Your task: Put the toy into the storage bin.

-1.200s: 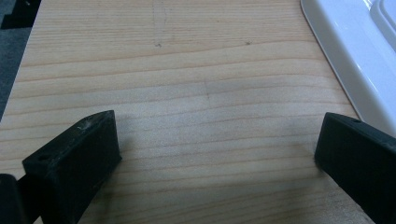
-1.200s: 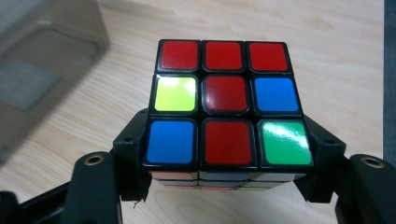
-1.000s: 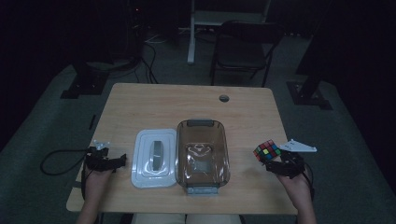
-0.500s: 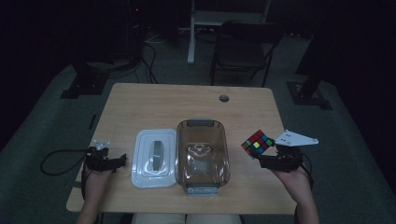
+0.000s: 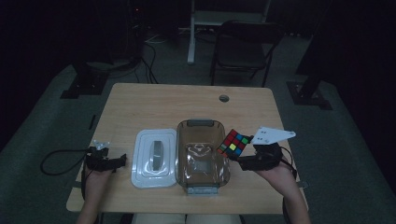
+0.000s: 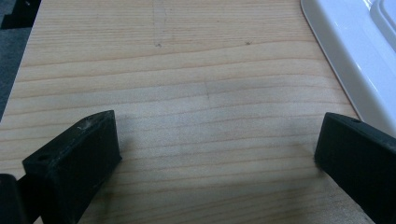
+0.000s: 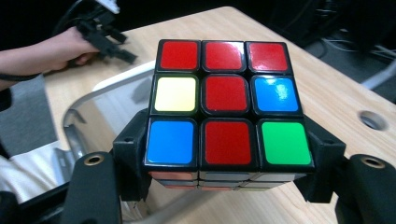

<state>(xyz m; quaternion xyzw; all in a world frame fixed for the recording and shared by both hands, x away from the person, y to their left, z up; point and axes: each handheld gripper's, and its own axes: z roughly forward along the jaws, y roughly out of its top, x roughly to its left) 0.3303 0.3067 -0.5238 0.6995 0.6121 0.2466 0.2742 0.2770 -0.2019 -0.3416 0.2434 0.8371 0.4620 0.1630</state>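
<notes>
Right gripper [image 5: 240, 156] clamped on puzzle cube [image 5: 234, 143], over right rim of clear container [image 5: 201, 155]. Left gripper [image 5: 122, 160] wide open, empty, left of it. Risk: cube clips rim, twists loose.

High view dim; gripper views bright, sharp.

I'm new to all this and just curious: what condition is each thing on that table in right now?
Puzzle cube: scrambled, clamped in the right gripper, held in the air at the container's right edge.
Clear container: open, lid off; I can't make out anything inside.
White lid: off, lying flat on the table beside the container.
Left gripper: open, holding nothing, low over the table.
</notes>
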